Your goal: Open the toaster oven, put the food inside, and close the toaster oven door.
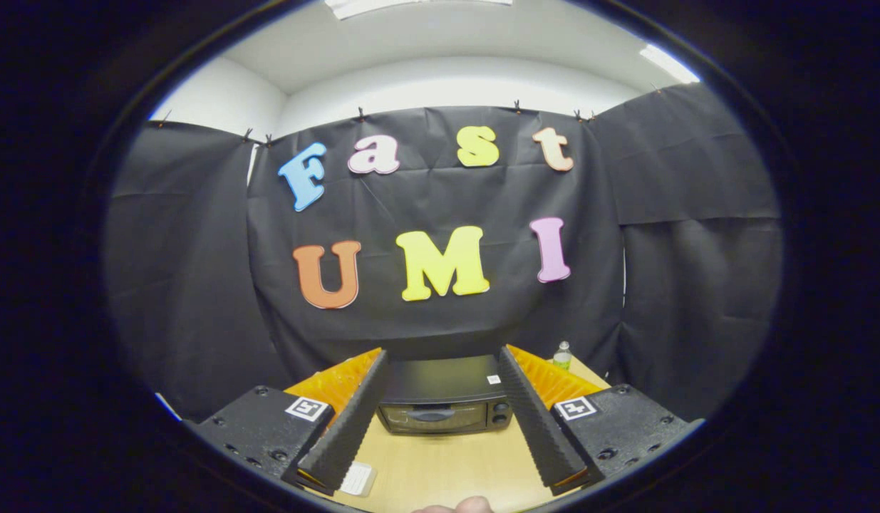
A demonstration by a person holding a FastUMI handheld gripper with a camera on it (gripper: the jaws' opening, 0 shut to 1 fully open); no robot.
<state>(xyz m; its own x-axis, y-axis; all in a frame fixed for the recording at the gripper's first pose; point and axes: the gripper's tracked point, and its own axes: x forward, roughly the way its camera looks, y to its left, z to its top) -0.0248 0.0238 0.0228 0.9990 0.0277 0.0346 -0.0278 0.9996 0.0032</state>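
Observation:
A black toaster oven (443, 402) stands on the wooden table (447, 463) against the black cloth wall, its glass door shut and its handle across the front. Two knobs (499, 413) sit at its right side. My gripper (441, 360) is open, held well back from the oven, which shows between and beyond the two fingers (347, 424). Nothing is held between them. A pale wrapped item (359, 479) lies on the table by the left finger's base; I cannot tell what it is.
A small clear bottle with a green cap (562, 355) stands at the table's back right, beside the oven. Part of a hand (459, 506) shows at the table's near edge. Black cloth walls close in the table on three sides.

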